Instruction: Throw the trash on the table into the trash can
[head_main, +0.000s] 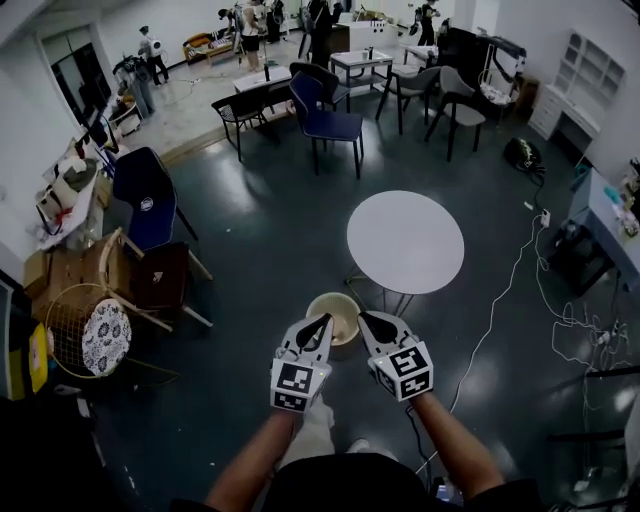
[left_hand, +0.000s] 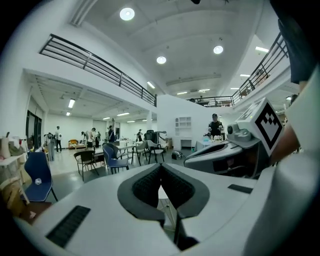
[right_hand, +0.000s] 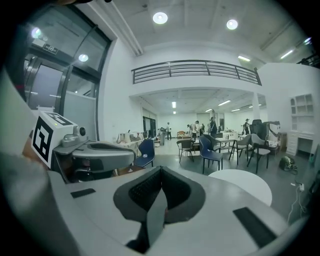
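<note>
The left gripper (head_main: 322, 322) and the right gripper (head_main: 367, 320) are held side by side near the can (head_main: 333, 299) beside the bench (head_main: 405, 240), both closed on nothing.

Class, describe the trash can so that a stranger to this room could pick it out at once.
Start at the round white table on the dark floor. On the floor at its nearer left edge stands the trash can. It is the only round, open, cream-coloured bucket, solid-walled unlike the wire basket far left.
</note>
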